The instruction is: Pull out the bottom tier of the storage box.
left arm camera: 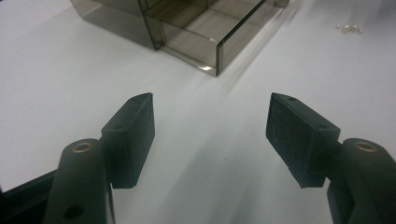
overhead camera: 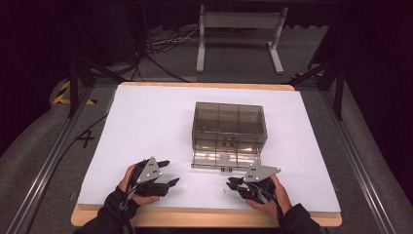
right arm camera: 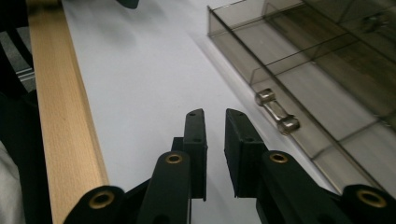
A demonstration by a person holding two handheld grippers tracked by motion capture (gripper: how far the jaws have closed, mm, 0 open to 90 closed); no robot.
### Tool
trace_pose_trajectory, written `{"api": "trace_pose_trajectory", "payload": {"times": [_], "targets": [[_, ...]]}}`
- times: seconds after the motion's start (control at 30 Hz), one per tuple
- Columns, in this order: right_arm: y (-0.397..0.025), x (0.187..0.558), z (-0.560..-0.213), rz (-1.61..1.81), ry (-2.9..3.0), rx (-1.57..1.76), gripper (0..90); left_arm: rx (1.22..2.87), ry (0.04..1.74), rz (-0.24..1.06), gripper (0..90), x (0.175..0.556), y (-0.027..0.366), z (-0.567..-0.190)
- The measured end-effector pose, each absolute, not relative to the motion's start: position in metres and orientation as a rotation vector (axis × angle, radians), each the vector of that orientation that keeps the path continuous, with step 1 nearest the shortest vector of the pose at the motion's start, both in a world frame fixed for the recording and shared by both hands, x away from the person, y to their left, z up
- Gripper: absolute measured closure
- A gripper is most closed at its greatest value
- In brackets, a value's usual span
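White sheet (overhead camera: 146,126) covers a wooden table (overhead camera: 204,218); grey carpet and a dark room around it, a pale table frame (overhead camera: 238,39) at the back. Smoky clear drawer box (overhead camera: 229,127) sits mid-sheet, its bottom drawer (overhead camera: 225,159) pulled out toward the person. Left gripper (overhead camera: 168,173) spread wide, empty. Right gripper (overhead camera: 231,184) nearly closed, a slim gap, gripping nothing, just beside the drawer's metal handle (right arm camera: 277,110).

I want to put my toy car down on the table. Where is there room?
The white sheet is bare left of the smoky plastic box, and right of it too. Behind the box there is a narrower free strip. In front it is crowded: the pulled-out drawer, the left tongs and the right tongs sit there.
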State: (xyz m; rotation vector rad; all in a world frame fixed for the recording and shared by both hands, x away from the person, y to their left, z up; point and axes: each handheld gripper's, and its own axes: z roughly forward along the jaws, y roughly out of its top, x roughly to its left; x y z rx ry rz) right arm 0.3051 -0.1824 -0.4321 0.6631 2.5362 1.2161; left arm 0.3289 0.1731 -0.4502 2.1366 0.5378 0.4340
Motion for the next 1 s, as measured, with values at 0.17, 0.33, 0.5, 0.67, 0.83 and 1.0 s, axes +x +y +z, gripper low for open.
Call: {"api": "trace_pose_trajectory", "payload": {"times": [0.17, 0.33, 0.5, 0.67, 0.83, 1.0], "targets": [[-0.173, 0.307, -0.439, 1.200, 2.582, 0.644, 79.1, 2.137, 0.550, 0.432, 33.3, 0.328, 0.176, -0.451], [-0.166, 0.311, -0.445, 1.183, 2.594, 0.644, 79.5, 2.158, 0.548, 0.428, 33.7, 0.328, 0.176, -0.452], [-0.165, 0.313, -0.448, 1.187, 2.599, 0.648, 79.8, 2.165, 0.537, 0.419, 33.8, 0.329, 0.173, -0.453], [-0.163, 0.311, -0.448, 1.152, 2.590, 0.631, 80.9, 2.167, 0.538, 0.412, 34.7, 0.329, 0.173, -0.453], [-0.172, 0.310, -0.445, 1.151, 2.569, 0.651, 80.9, 2.171, 0.528, 0.399, 35.0, 0.329, 0.172, -0.453], [-0.175, 0.310, -0.443, 1.179, 2.563, 0.671, 80.9, 2.175, 0.528, 0.389, 34.9, 0.330, 0.171, -0.454]]}}
